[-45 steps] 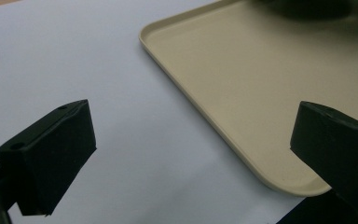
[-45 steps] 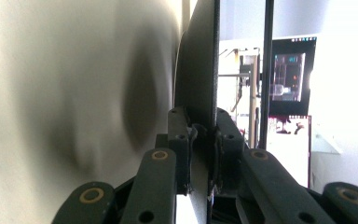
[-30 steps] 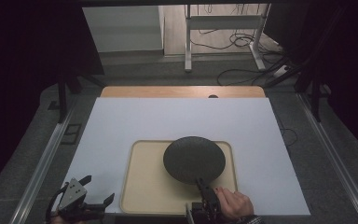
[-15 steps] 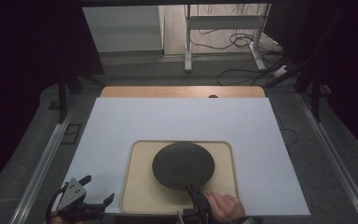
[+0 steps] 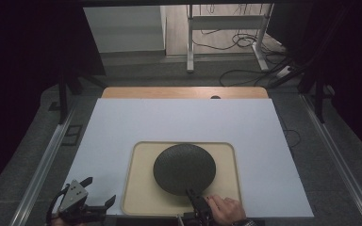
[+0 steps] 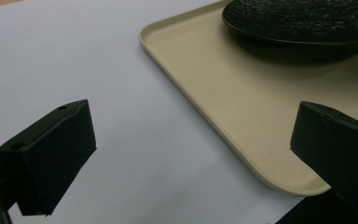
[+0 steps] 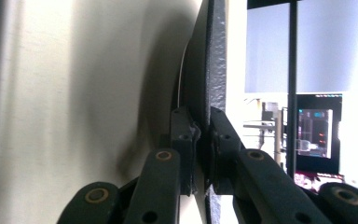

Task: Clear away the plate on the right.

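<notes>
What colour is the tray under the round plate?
The tray is a pale beige, like cream. The left gripper view shows it best, with the black plate above it.

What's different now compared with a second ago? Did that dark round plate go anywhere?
Yes. The black plate, pinched at its near rim by the right claw, slid leftward over the beige tray, from the tray's right part to about its middle; the claw and hand went with it. The grip stayed shut on the rim. The tray, the white board and the open left claw stayed put.
</notes>
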Demonstrator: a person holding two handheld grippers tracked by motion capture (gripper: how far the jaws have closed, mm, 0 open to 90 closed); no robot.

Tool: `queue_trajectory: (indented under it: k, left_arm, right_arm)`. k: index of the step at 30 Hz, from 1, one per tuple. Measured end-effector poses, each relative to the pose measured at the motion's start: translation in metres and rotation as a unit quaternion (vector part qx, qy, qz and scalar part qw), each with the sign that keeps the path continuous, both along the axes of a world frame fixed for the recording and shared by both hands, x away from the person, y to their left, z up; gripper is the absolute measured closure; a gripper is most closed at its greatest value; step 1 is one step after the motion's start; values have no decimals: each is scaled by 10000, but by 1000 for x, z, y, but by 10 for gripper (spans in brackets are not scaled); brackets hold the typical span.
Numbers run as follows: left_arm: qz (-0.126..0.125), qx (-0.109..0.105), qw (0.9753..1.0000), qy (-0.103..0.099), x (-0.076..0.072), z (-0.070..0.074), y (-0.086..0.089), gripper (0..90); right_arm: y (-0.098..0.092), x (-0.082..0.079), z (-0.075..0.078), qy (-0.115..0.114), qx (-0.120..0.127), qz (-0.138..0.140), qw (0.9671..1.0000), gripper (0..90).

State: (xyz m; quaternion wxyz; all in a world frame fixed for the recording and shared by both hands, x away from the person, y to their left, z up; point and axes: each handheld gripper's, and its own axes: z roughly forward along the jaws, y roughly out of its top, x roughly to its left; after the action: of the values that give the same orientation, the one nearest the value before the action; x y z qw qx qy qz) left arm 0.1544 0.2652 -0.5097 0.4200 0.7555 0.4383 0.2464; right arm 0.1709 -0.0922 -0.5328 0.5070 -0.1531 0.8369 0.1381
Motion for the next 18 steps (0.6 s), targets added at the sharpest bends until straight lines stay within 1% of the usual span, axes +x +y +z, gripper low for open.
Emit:
queue_trajectory:
  k: [5, 9, 14, 16, 18]
  left_arm:
    - [-1, -5, 10000, -3, 0, 0, 0, 0]
    - [-7, 1, 10000, 4, 0, 0, 0, 0]
    - [-16, 0, 10000, 14, 0, 0, -1, 0]
    - [-21, 2, 10000, 17, 0, 0, -1, 0]
    - [-24, 3, 10000, 17, 0, 0, -1, 0]
  right_arm:
    - [0, -1, -2, 151, -44, 51, 9999, 854]
    - [1, -2, -5, 152, -124, 92, 9998, 857]
    - [1, -2, -6, 239, -41, 99, 9997, 850]
    - [1, -1, -6, 267, -41, 119, 9996, 842]
    - [1, -1, -7, 348, -101, 104, 9993, 833]
